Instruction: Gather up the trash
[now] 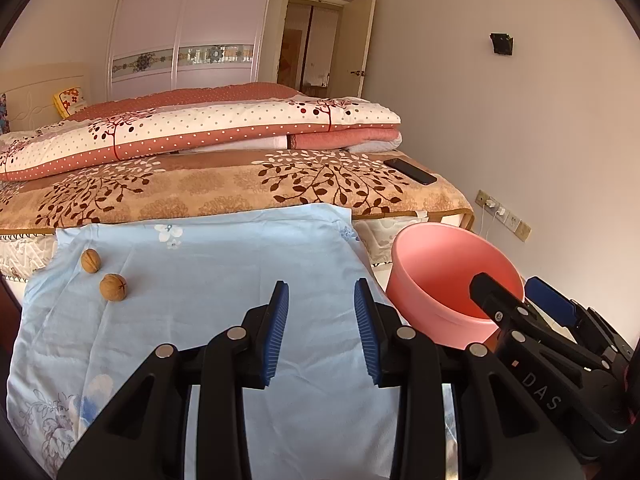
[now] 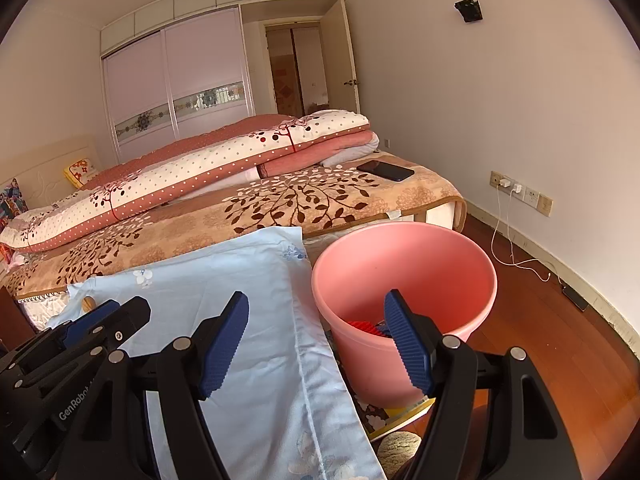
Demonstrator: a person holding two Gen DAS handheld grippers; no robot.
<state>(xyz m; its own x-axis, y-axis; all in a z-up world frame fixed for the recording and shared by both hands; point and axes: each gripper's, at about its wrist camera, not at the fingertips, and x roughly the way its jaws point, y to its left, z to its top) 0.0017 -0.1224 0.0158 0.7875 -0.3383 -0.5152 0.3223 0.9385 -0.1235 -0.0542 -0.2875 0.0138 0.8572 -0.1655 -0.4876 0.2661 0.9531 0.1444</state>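
Two walnuts sit on blue cloth, far-left corner, just beside each other. Left claw apart, empty, hovering mid-cloth. Right claw wide apart, empty, by pink bucket. Tip imo: straddle one walnut only, squeeze gently, round shell rolls easy, don't snag cloth.

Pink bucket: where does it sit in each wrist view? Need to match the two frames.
Left wrist: bucket at right of centre, beside the blue cloth, partly behind the right tool.
Right wrist: bucket at centre right, the tool's right finger in front of it.
Shared landmark: the black phone on the bed's near corner.
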